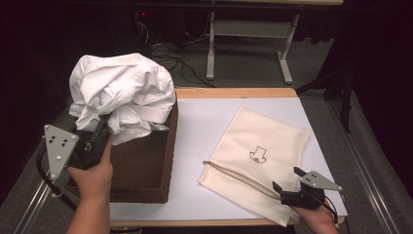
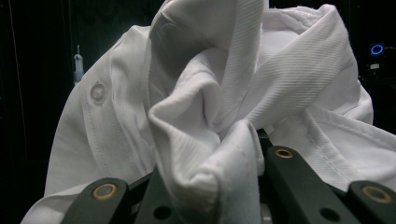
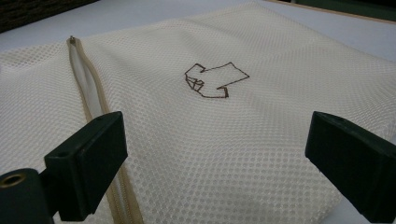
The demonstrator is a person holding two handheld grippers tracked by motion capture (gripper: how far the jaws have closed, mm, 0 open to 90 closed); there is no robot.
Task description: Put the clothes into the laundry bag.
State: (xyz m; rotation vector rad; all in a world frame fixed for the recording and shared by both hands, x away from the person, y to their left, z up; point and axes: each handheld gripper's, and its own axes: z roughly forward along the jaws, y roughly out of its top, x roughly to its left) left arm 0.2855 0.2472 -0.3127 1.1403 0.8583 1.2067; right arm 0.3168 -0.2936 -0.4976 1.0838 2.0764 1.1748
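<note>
A bunched white shirt (image 1: 122, 90) hangs over a brown wicker basket (image 1: 146, 165) at the table's left. My left gripper (image 1: 103, 130) is shut on a fold of the shirt at its lower left. In the left gripper view the white shirt (image 2: 261, 84) is pinched between the jaws of my left gripper (image 2: 212, 186). A cream mesh laundry bag (image 1: 258, 146) lies flat at the right, with a brown shirt emblem (image 1: 258, 155) and a zipper (image 1: 238, 176). My right gripper (image 1: 287, 179) hovers open over its near corner. The right gripper (image 3: 219, 158) straddles the mesh bag (image 3: 261, 121) beside the zipper (image 3: 86, 93).
A white sheet (image 1: 199, 126) covers the wooden table (image 1: 234, 92). Behind the table, a metal table frame (image 1: 248, 34) and loose cables (image 1: 165, 56) are on the dark floor. A metal rail (image 1: 360, 161) runs along the right side.
</note>
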